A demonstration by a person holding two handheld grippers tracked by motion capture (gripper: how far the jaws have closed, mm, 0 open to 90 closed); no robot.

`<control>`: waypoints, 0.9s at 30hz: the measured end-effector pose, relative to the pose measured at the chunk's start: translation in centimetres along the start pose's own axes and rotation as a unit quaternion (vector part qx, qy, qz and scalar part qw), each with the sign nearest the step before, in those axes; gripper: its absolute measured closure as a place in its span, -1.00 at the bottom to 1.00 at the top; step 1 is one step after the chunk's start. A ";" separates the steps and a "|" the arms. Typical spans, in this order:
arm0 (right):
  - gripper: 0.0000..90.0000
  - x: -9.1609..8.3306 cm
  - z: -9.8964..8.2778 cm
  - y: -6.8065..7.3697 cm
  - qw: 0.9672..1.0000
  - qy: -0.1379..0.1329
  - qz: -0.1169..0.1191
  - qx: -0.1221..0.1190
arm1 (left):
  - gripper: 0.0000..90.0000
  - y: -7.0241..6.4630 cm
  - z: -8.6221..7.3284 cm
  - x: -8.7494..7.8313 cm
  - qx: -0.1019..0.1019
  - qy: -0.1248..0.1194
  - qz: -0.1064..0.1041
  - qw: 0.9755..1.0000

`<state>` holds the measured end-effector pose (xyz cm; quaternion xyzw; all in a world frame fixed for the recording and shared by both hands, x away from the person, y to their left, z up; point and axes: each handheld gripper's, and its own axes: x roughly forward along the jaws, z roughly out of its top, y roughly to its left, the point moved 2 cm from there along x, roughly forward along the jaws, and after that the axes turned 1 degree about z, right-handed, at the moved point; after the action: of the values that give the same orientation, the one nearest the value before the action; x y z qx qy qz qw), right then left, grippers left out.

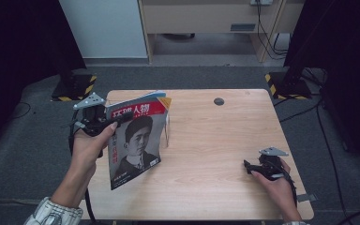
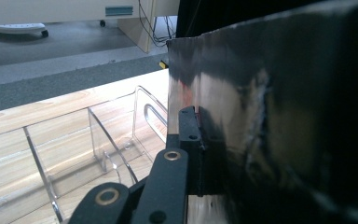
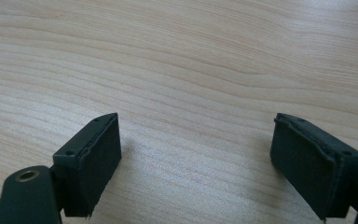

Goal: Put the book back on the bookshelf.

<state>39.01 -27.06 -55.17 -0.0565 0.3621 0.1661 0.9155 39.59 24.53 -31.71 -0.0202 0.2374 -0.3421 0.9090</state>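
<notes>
A magazine (image 1: 136,140) with a red title band and a black-and-white portrait on its cover stands tilted over the left part of the wooden table (image 1: 215,140). My left gripper (image 1: 115,123) is shut on its upper left edge. In the left gripper view the glossy dark cover (image 2: 270,116) is pinched between the jaws of the left gripper (image 2: 198,127). A clear acrylic rack (image 2: 98,140) with upright dividers stands just behind the magazine, and its edge (image 1: 167,130) peeks out beside it. My right gripper (image 1: 248,165) rests low at the table's front right, open over bare wood (image 3: 196,158).
Blue and orange page edges (image 1: 159,95) stick out behind the magazine's top. A dark round cable hole (image 1: 219,101) sits near the table's far edge. Yellow-and-black striped stand bases (image 1: 75,86) (image 1: 286,84) lie on the floor beyond the table's far corners.
</notes>
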 end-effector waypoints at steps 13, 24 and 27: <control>-0.63 0.0 0.0 0.0 1.000 0.001 0.002 -0.003 | 0.92 1.2 -0.4 -1.1 -0.009 -0.004 0.014 1.000; -0.63 0.0 0.0 0.0 1.000 0.000 0.004 -0.005 | 0.92 2.1 -1.0 -2.3 -0.018 -0.010 0.024 0.999; -0.64 0.0 0.0 0.0 1.000 0.001 0.006 -0.005 | 0.92 2.5 -1.2 -2.8 -0.024 -0.013 0.031 0.999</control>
<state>38.99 -27.04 -55.17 -0.0594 0.3622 0.1732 0.9139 38.69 28.36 -32.11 -0.0386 0.2342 -0.3077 0.9214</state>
